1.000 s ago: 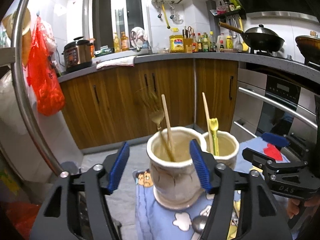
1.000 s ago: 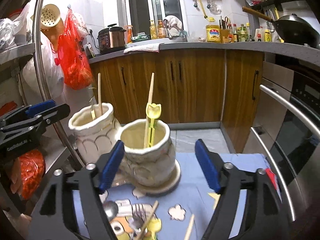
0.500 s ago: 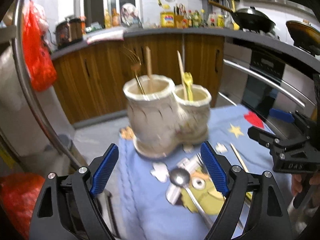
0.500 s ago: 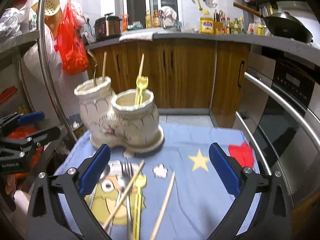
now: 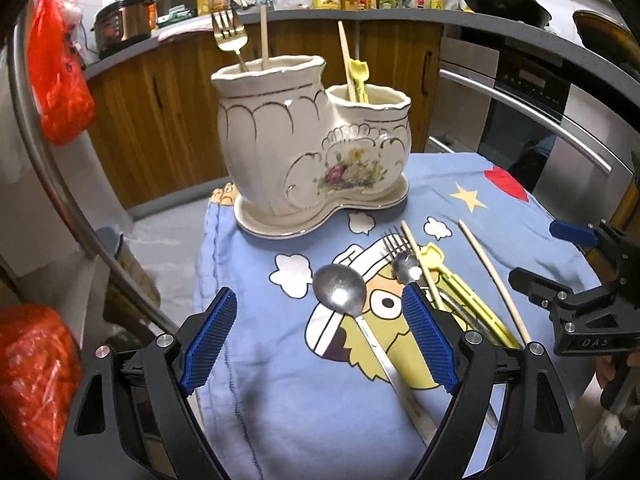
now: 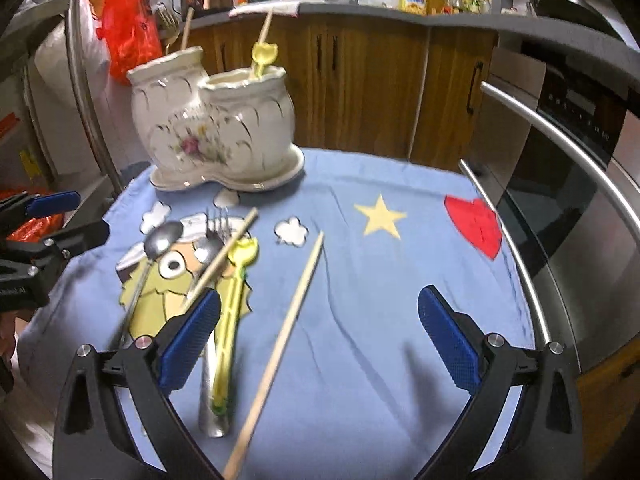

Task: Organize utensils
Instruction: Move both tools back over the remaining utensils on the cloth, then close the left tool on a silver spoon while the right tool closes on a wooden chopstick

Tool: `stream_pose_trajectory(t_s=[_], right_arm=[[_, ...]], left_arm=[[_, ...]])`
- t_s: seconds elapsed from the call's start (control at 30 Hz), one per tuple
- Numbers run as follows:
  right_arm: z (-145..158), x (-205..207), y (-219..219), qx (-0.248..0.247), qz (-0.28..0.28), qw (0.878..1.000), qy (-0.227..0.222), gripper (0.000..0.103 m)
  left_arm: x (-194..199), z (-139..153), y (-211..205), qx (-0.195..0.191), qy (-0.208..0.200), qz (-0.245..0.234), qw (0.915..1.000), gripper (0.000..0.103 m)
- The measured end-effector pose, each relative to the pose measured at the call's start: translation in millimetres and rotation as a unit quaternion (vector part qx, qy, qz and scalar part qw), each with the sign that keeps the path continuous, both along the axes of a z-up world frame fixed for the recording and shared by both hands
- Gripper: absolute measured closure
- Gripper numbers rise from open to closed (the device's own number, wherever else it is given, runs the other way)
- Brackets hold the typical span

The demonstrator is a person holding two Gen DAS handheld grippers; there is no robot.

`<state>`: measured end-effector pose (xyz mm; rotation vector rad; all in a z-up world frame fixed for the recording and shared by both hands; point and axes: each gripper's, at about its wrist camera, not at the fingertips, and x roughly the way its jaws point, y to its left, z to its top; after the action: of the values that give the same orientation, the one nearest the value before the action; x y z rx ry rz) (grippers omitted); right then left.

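Observation:
A white ceramic two-pot holder [image 5: 312,140] stands at the far left of a blue cartoon cloth [image 5: 288,400]. Its taller pot holds a gold fork [image 5: 228,36] and a chopstick. The lower pot holds another chopstick and a yellow utensil [image 5: 356,76]. On the cloth lie a steel spoon [image 5: 340,292], a fork [image 5: 394,244], a yellow utensil [image 5: 460,292] and two chopsticks. My left gripper [image 5: 318,300] hangs open over the spoon's bowl. My right gripper [image 6: 320,296] is open above the lone chopstick [image 6: 288,320]. Neither touches anything.
An oven with long steel handles [image 6: 560,152] borders the cloth's right side. Wooden cabinets [image 5: 168,120] run behind. A steel pole [image 5: 60,184] and a red bag [image 5: 60,80] stand at the left. The cloth's left edge drops off to the floor.
Both grippers have drawn back from the holder, sunk and tipped down toward the cloth. Their jaws stand wider than a second ago. The loose utensils have come into view.

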<state>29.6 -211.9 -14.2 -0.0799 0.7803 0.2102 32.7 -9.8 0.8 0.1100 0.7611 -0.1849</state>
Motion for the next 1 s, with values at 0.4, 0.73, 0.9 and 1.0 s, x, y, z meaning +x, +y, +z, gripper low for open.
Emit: stream_pose_trajectory(t_s=[0.4, 0.73, 0.9, 1.0], right_arm=[[-13.0, 5.8, 3.1, -0.008, 0.002, 0.999, 0.034, 0.017], [-11.7, 8.9, 2.7, 0.039, 0.024, 0.994, 0.097, 0.063], [-14.0, 13.1, 9.7, 0.043, 0.039, 0.992, 0.115, 0.081], [-17.3, 17.9, 11.3, 0.033, 0.036, 0.992, 0.119, 0.082]], left_arm=[[3.8, -16.5, -9.1, 0.011, 0.021, -0.007, 0.9997, 0.019], [9.6, -21.9, -12.8, 0.002, 0.039, -0.011, 0.9992, 0.036], [11.0, -25.2, -17.8, -0.005, 0.05, -0.026, 0.9984, 0.046], [13.5, -30.3, -21.8, -0.003, 0.063, -0.032, 0.9975, 0.057]])
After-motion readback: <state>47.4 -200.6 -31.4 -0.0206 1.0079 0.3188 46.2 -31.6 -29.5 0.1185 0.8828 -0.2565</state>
